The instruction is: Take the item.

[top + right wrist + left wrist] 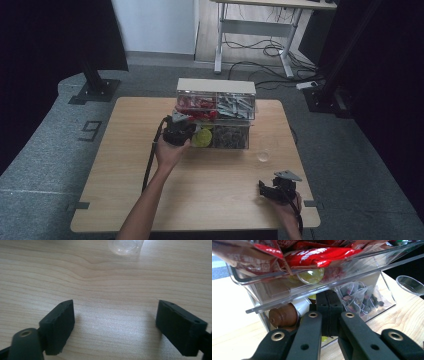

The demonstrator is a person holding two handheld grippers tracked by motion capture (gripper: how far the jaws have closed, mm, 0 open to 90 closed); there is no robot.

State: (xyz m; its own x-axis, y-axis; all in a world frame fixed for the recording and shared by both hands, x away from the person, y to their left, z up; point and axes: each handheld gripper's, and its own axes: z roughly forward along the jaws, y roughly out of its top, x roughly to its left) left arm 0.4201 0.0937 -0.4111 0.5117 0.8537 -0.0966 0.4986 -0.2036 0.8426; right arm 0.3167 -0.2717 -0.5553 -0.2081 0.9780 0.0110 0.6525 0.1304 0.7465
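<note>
- Left gripper (327, 315) — jaws together, tips at the front of the clear organiser (216, 114), at its lower drawer (372, 307).
- Right gripper (115, 325) — jaws apart, nothing between, over bare worktop (210, 195).
- Clear cup (263, 155) nearby.

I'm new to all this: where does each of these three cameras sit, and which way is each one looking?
High view: above the person's side, facing forward and down on the light wooden table; both forearms show.
Left gripper view: rides the left gripper, jaws shut, facing the clear plastic drawer organiser.
Right gripper view: rides the right gripper, jaws wide apart over bare wood.
Shared: the small clear plastic cup appears in both gripper views.
</note>
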